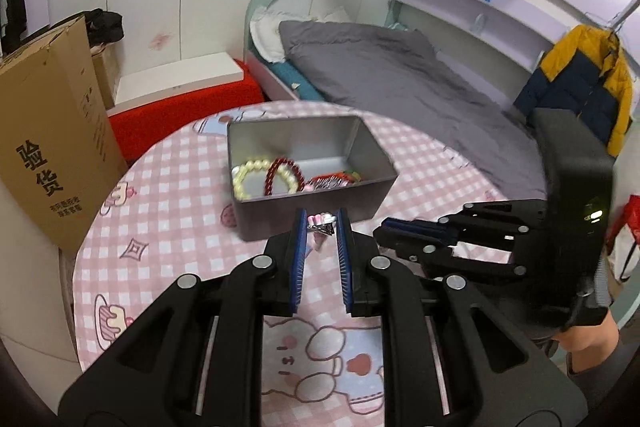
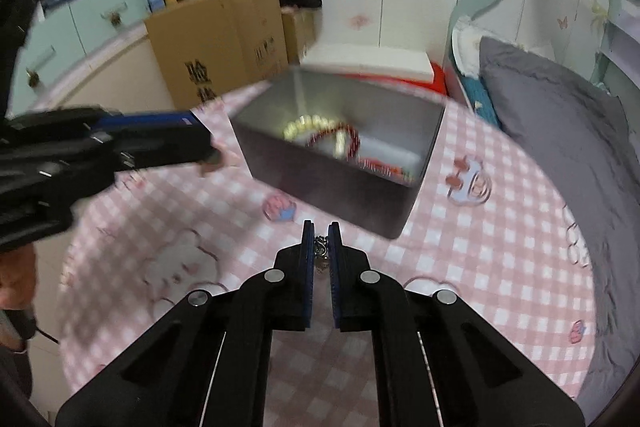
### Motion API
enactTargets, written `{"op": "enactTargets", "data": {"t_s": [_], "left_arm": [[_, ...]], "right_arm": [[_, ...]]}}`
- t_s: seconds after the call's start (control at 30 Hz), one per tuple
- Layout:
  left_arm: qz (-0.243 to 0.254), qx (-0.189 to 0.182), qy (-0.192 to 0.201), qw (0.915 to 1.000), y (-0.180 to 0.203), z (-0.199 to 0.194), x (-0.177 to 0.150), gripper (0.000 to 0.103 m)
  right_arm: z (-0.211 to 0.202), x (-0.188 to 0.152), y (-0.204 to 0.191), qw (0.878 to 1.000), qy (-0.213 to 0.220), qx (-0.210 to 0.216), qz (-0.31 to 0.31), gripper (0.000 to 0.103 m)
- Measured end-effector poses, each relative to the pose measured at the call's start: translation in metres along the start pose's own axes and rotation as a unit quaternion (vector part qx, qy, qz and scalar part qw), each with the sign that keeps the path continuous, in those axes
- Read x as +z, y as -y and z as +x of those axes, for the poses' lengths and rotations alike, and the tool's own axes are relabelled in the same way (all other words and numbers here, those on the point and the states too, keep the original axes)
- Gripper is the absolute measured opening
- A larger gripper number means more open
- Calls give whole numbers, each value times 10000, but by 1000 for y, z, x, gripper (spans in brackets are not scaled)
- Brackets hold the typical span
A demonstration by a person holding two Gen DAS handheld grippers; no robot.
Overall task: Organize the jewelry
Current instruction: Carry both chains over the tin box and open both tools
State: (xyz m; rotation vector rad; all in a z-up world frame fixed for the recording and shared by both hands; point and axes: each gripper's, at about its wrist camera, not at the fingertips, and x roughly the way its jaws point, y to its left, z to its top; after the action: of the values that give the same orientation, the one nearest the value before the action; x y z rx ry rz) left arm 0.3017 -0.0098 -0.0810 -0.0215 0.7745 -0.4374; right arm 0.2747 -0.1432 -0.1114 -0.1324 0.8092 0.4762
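Observation:
A grey metal tin (image 1: 362, 143) stands on the pink checked tablecloth (image 1: 168, 195). In it lie a cream bead bracelet (image 1: 244, 173), a dark red bead bracelet (image 1: 276, 171) and a red comb-like piece (image 1: 330, 183). My left gripper (image 1: 322, 221) is shut on a small silver and pink hair clip (image 1: 320, 225), just in front of the tin's near wall. My right gripper (image 2: 321, 233) is shut on a small silver chain piece (image 2: 321, 247), above the cloth before the tin (image 2: 340, 183). The right gripper also shows in the left wrist view (image 1: 386, 227). The left gripper shows in the right wrist view (image 2: 200, 135).
A tall cardboard box (image 1: 52, 131) stands left of the table. A red seat with a white slab (image 1: 180, 103) is behind it. A bed with a grey cover (image 1: 392, 75) lies beyond the table. A yellow and navy jacket (image 1: 580, 83) hangs at the right.

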Motion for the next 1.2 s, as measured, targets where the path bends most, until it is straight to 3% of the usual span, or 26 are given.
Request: {"op": "enactTargets", "data": {"t_s": [0.27, 0.53, 1.2], "left_arm": [[-9, -141, 127, 9998, 3, -6, 27, 15], [-145, -128, 26, 9998, -8, 10, 52, 15], [-237, 361, -695, 9966, -22, 90, 46, 16]], "right_arm": [[-44, 34, -2, 9985, 521, 154, 10, 5], [-42, 63, 4, 9973, 727, 31, 31, 5], [10, 67, 21, 9990, 358, -6, 256, 5]]}}
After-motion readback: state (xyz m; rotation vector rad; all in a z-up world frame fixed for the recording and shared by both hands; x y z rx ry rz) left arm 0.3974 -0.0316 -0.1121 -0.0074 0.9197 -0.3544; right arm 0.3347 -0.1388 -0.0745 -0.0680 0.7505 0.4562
